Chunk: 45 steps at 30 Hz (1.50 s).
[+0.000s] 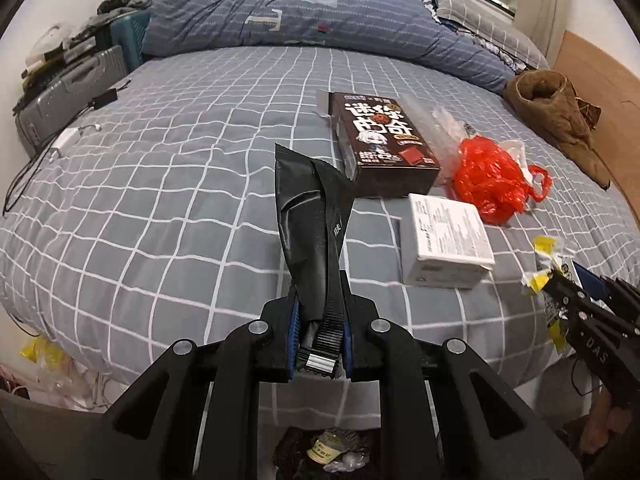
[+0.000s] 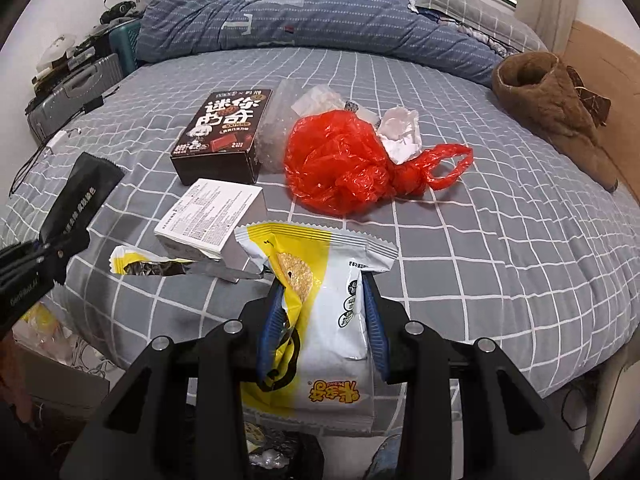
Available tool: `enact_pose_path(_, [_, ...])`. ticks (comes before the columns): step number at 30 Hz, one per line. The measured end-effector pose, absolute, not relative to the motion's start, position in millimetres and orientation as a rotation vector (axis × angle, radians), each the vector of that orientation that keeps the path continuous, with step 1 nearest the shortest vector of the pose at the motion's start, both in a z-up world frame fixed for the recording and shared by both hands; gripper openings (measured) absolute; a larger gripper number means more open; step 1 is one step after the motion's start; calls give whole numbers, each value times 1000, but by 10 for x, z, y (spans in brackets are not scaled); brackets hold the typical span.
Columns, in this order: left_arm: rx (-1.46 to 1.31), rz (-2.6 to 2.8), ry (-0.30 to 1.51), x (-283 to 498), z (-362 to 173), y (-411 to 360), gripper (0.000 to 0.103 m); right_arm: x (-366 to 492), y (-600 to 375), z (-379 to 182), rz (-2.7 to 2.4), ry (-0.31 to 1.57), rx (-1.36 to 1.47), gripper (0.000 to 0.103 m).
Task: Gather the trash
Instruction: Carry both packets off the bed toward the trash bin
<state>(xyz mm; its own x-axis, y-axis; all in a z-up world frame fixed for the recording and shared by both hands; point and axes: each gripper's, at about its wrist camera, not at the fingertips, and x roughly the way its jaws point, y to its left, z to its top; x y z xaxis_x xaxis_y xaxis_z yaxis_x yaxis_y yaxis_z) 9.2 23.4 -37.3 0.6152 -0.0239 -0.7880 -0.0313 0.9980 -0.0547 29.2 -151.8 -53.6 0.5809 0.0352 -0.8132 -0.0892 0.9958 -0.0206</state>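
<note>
Black foil, a long twisted wrapper (image 1: 310, 216), stands up from the left gripper (image 1: 320, 344), whose jaws are pinched narrow on its lower end above the near edge of the bed (image 1: 160, 184). From the right wrist view the same wrapper (image 2: 82, 196) shows at the far left, lifted off the sheet.

The right gripper (image 2: 324, 320) has its jaws closed partway on a white and yellow snack bag (image 2: 332, 320), which hangs between the blue pads (image 2: 270, 320) with its crimped top edge pointing away over the bed. In the left wrist view that gripper (image 1: 576, 304) comes in from the right edge with the yellow bag (image 1: 546, 264) at its tip.

Still lying on the grey checked sheet: a dark brown box (image 2: 224, 136) with white lettering, a white box (image 2: 212, 216) just near of it, and a torn yellow wrapper (image 2: 160, 266) with a silver inside just near the white box. To the right of the brown box sits a crumpled red bag (image 2: 352, 164), touching clear plastic (image 2: 280, 120) and white paper (image 2: 400, 136) behind it.

A blue duvet (image 2: 320, 20) is bunched along the far side, and a brown fleece garment (image 2: 556, 104) lies at the far right. Below the near edge of the bed, between the gripper arms, a dark bin (image 1: 324, 452) holds some wrappers.
</note>
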Motion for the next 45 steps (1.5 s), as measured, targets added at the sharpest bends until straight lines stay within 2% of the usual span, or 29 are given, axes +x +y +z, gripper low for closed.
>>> enact_pose_path(23, [-94, 11, 935, -774, -420, 167, 16, -282, -1383, -282, 112, 909, -76, 36])
enact_pose_path(45, [-139, 25, 1029, -1472, -475, 102, 16, -1078, -1252, -350, 154, 983, -64, 35])
